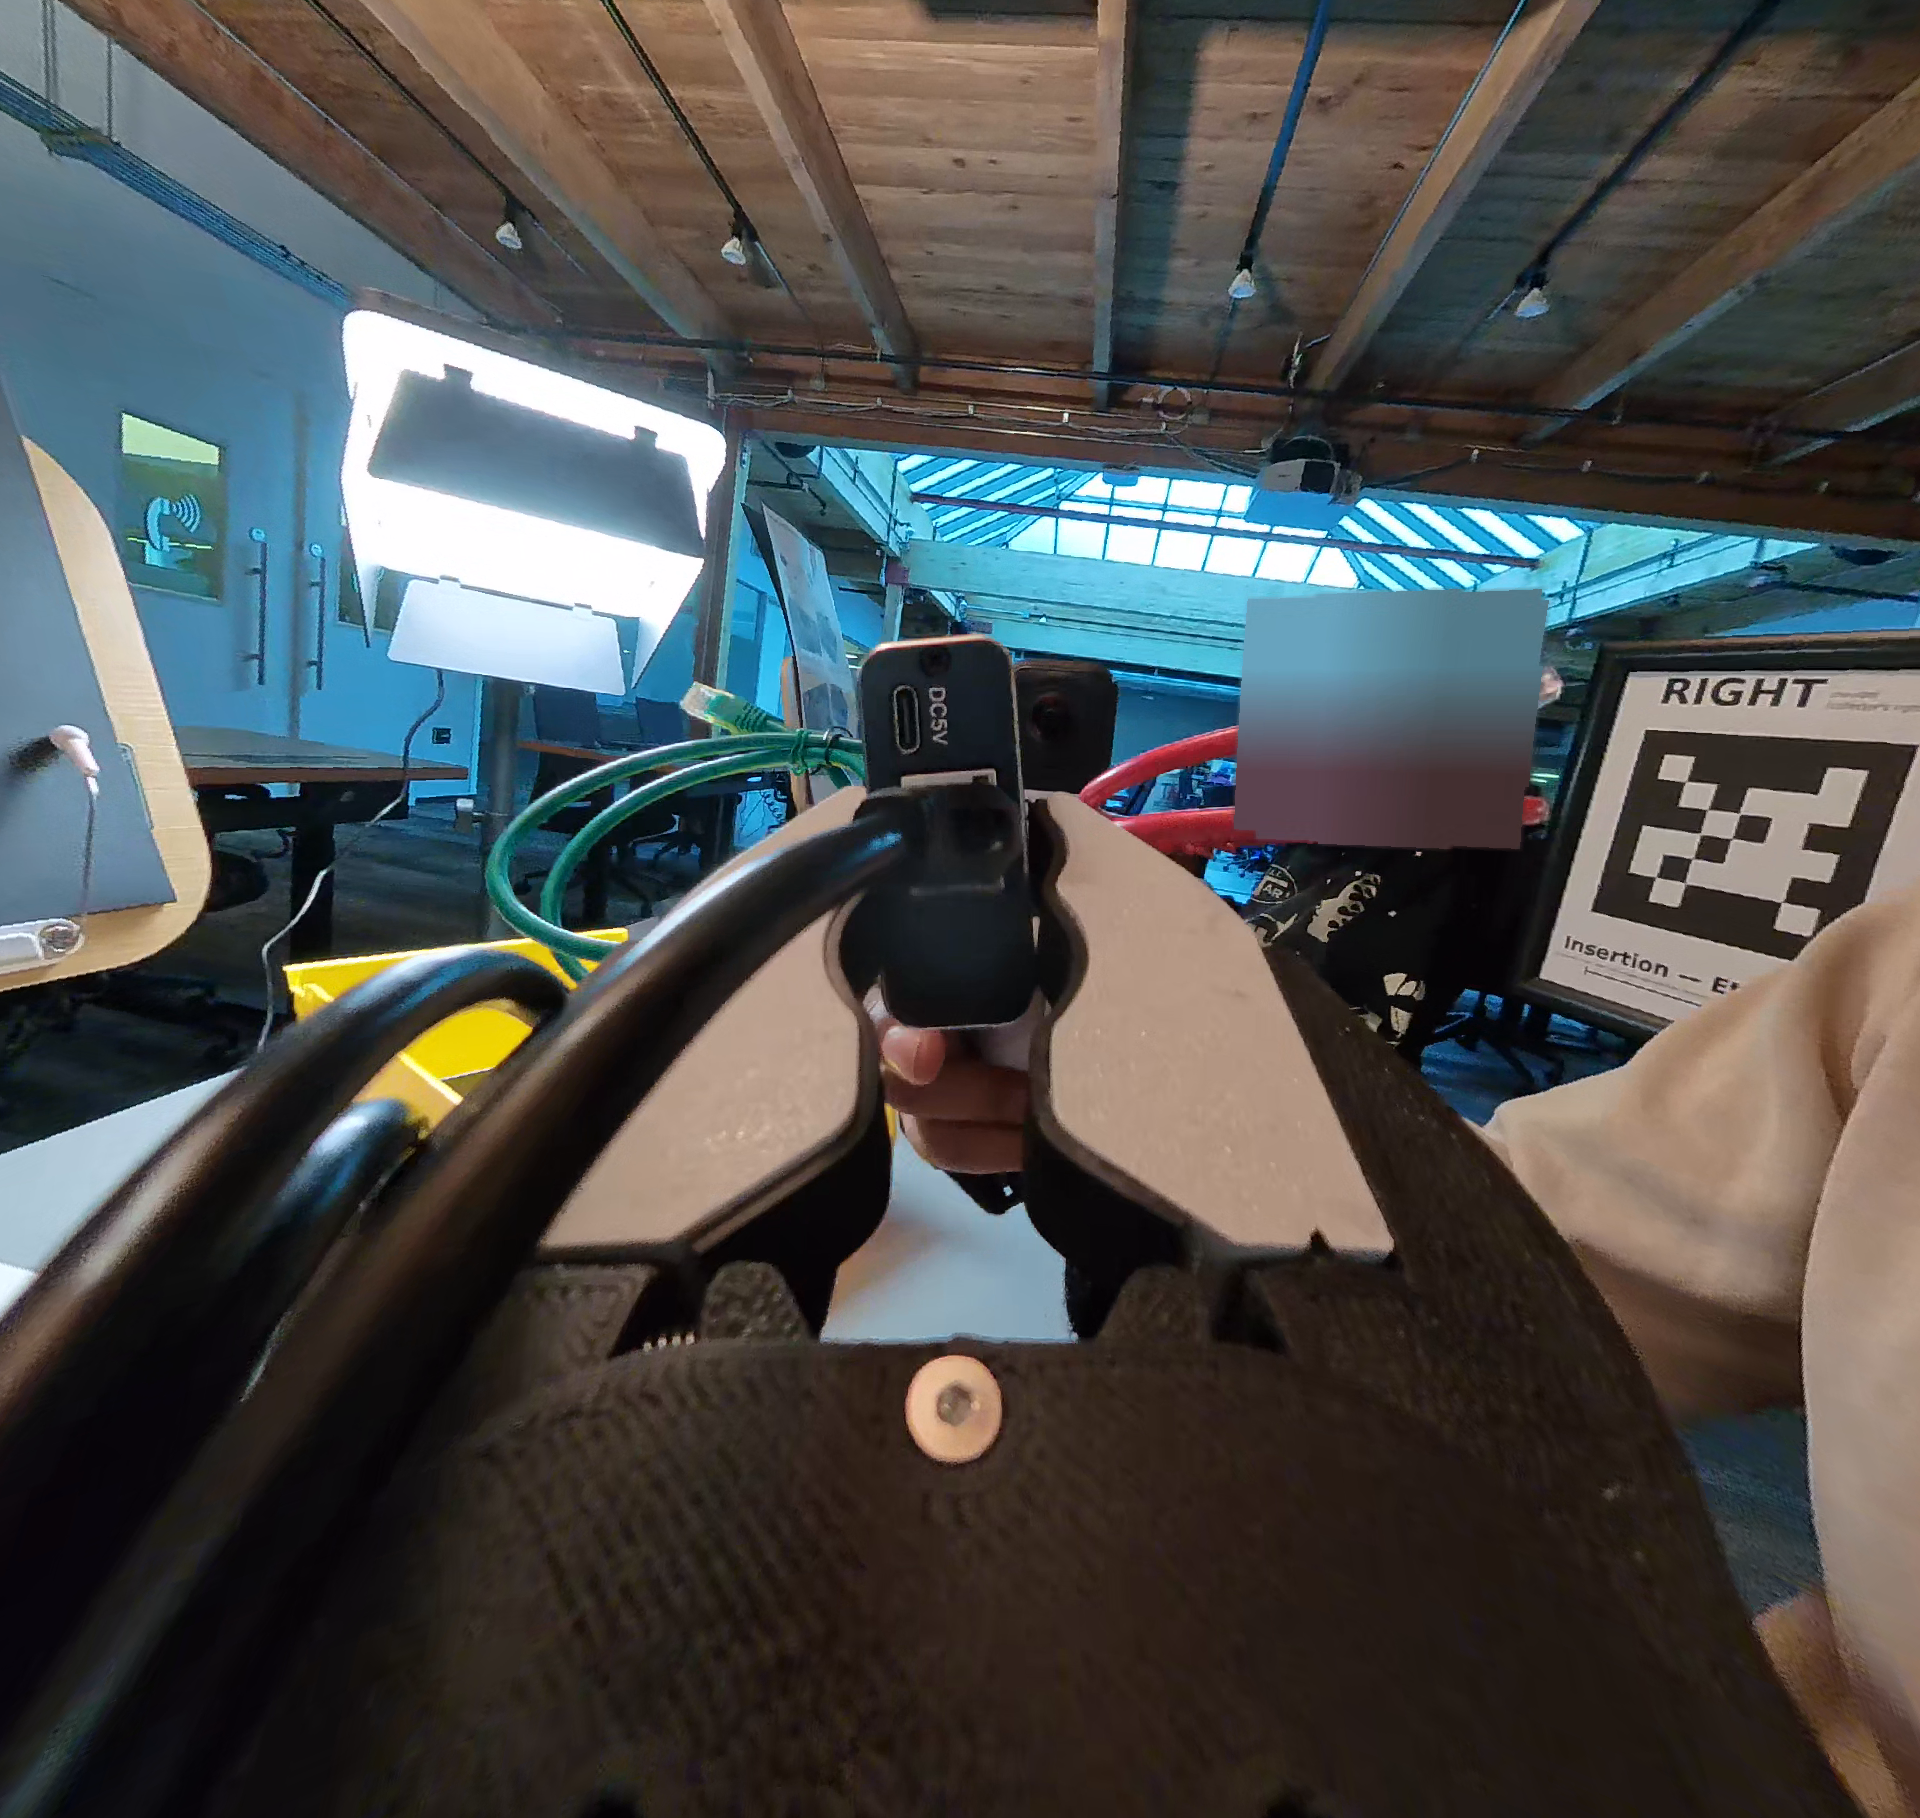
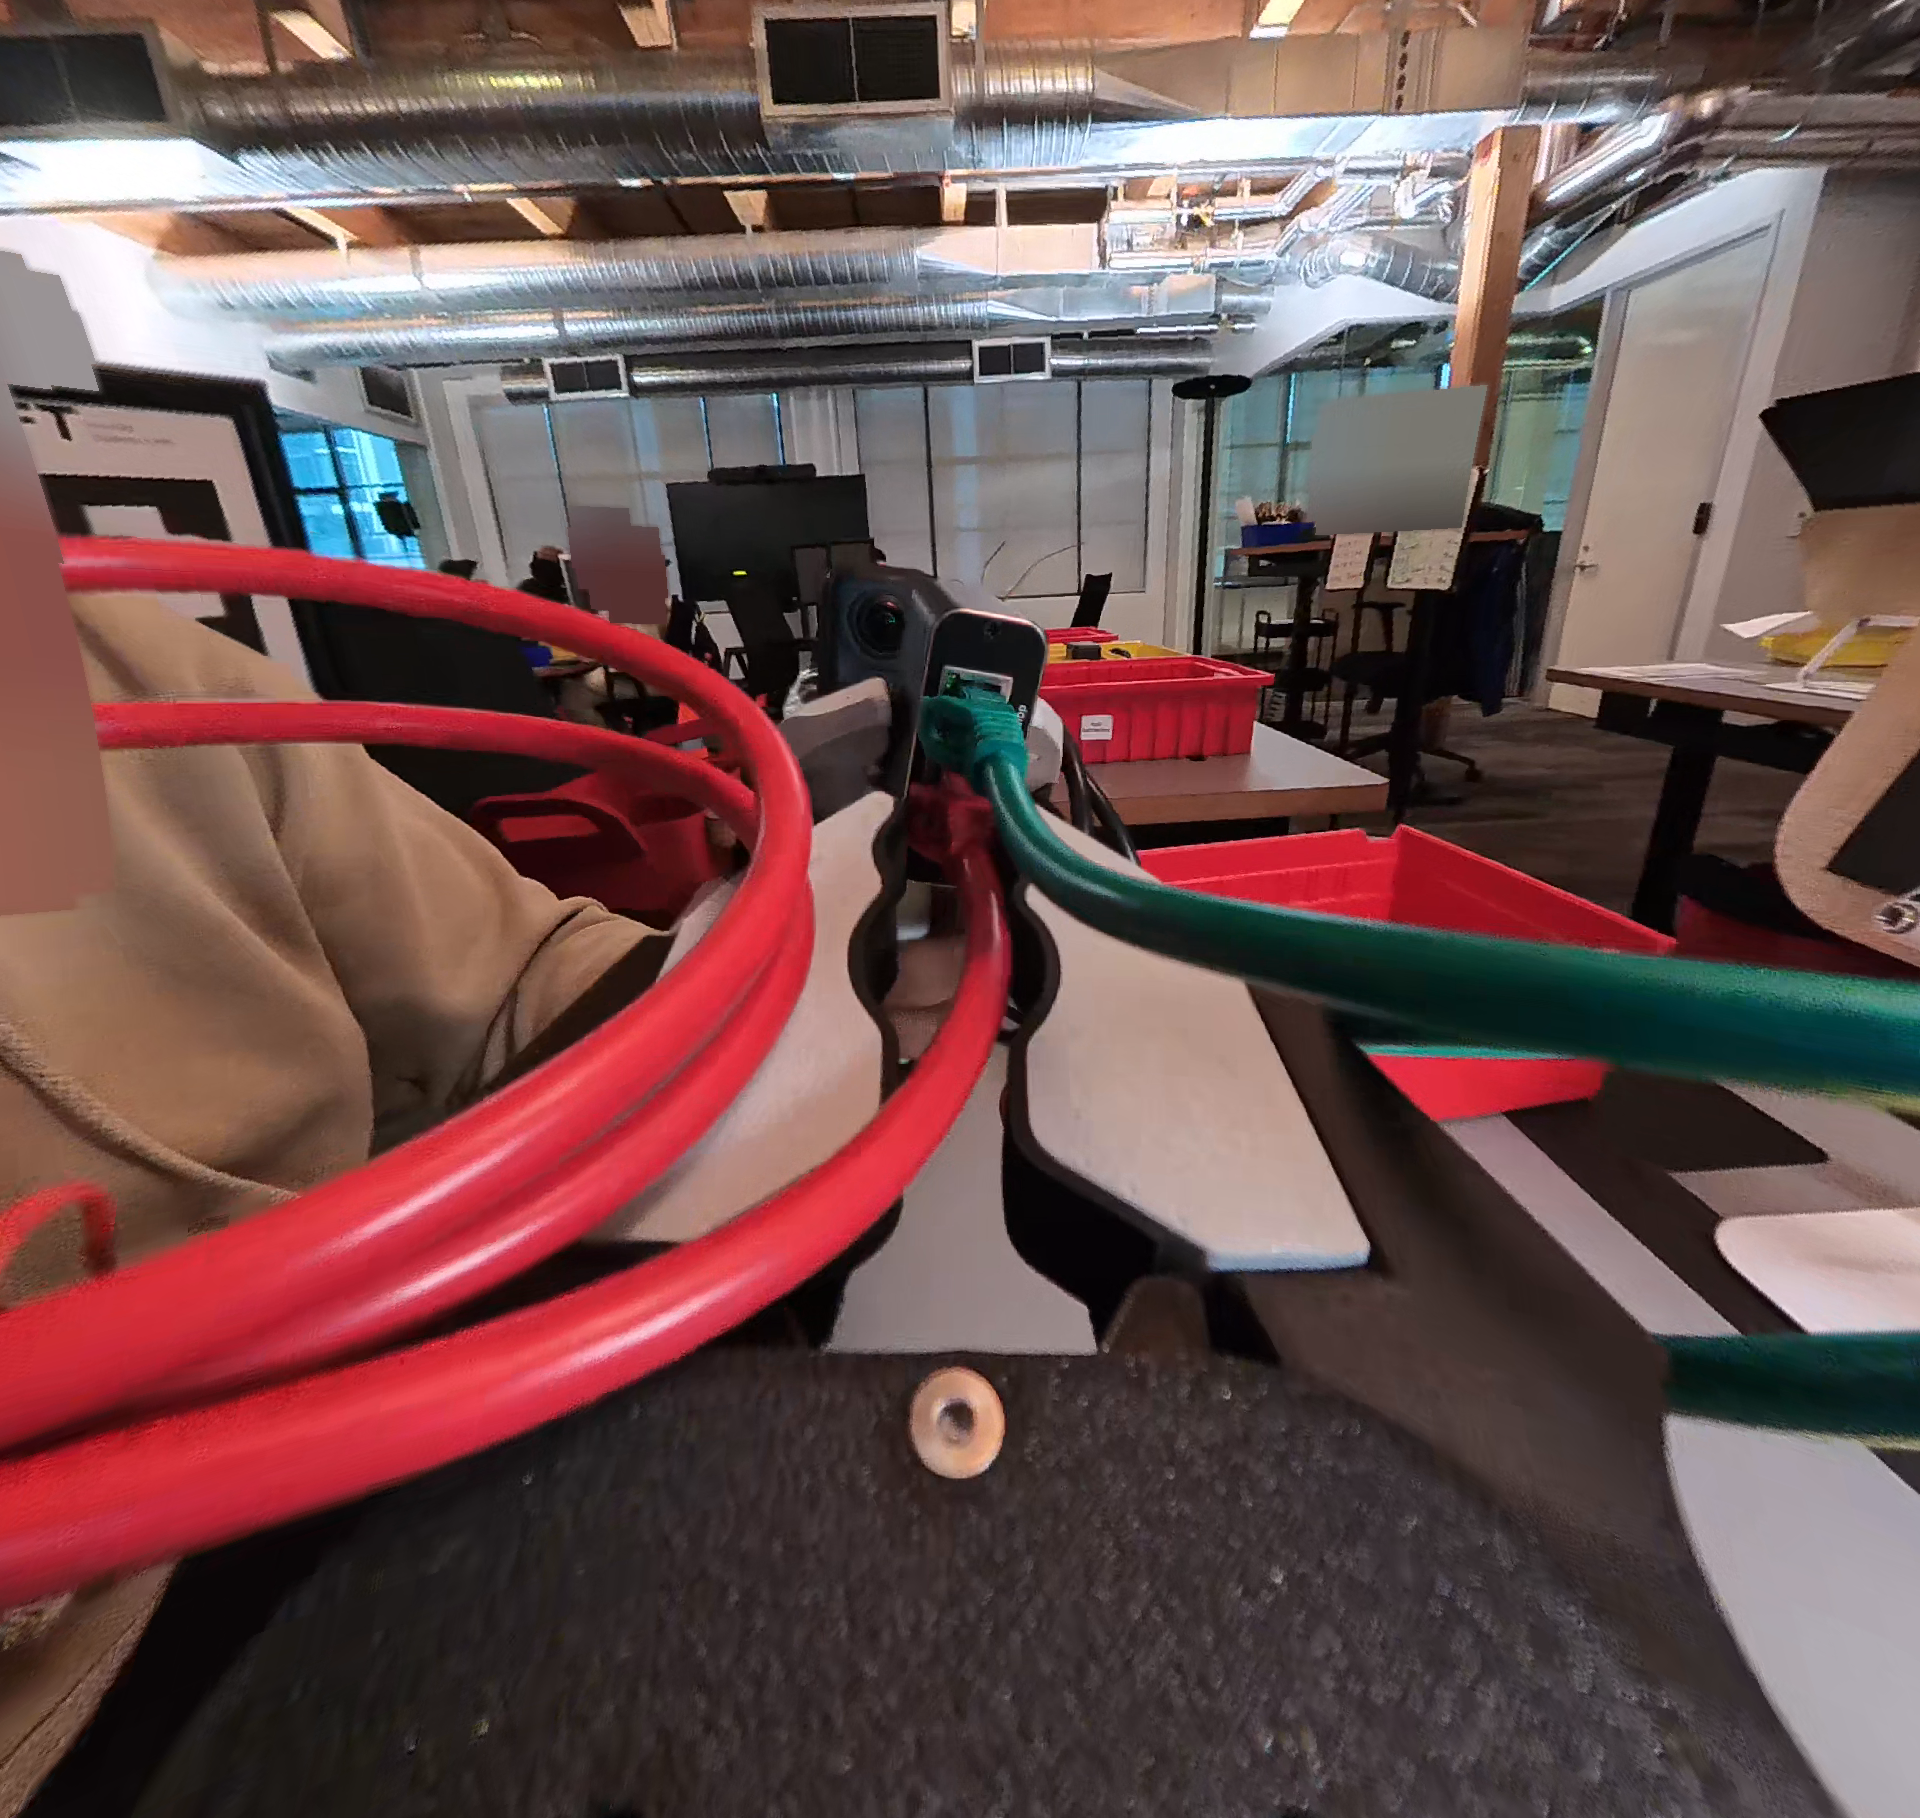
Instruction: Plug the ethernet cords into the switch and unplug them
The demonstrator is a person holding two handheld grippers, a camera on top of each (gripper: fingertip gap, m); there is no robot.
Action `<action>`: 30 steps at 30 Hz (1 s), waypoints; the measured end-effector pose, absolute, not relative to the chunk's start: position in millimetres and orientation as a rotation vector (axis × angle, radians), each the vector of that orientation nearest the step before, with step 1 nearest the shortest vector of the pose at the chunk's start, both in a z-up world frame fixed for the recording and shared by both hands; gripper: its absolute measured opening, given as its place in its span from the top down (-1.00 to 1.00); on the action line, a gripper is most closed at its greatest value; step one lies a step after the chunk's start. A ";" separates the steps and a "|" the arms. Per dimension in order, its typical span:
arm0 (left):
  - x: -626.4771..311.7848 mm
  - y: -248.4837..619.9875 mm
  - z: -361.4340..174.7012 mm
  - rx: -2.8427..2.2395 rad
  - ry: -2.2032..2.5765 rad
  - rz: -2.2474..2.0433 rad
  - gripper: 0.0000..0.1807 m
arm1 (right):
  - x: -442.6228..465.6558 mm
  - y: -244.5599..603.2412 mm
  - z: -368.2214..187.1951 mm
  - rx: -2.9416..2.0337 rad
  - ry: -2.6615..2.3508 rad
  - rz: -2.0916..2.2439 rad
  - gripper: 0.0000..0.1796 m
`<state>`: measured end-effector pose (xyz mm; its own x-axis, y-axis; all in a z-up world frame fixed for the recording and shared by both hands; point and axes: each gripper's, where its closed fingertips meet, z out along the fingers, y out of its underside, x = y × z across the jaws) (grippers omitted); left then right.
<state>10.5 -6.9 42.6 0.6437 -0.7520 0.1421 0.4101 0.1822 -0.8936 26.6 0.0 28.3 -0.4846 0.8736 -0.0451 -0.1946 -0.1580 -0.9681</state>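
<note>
While gripped: one switch (image 1: 940,833), three cords (image 2: 1351,947).

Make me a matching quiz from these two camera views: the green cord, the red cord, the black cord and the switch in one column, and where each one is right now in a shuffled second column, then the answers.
Things:
1. green cord
2. red cord
3. black cord
4. switch

Places:
A. clamped between the left gripper fingers
B. plugged into the switch's upper port, seen in the right wrist view
C. plug end pinched in the right gripper
D. plugged into the switch face seen in the left wrist view, trailing off left

Pairs: 1-B, 2-C, 3-D, 4-A
</note>
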 end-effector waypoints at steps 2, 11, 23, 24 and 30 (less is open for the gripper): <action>9.7 -6.3 42.3 -1.116 0.370 -0.823 0.71 | 25.5 1.5 27.9 -0.851 -1.321 1.729 0.82; 6.8 -6.5 42.4 -1.092 0.347 -0.702 0.69 | 18.7 5.2 29.5 -0.886 -1.243 1.600 0.83; 4.7 -18.4 63.0 -1.070 0.334 -0.796 0.71 | 22.4 -5.9 45.5 -0.770 -1.156 1.483 0.84; 4.2 -17.6 63.1 -1.069 0.320 -0.818 0.71 | 22.4 -5.3 45.0 -0.773 -1.162 1.488 0.89; 2.9 -15.5 68.2 -1.055 0.285 -0.840 0.74 | 23.7 -2.6 47.4 -0.750 -1.173 1.435 0.87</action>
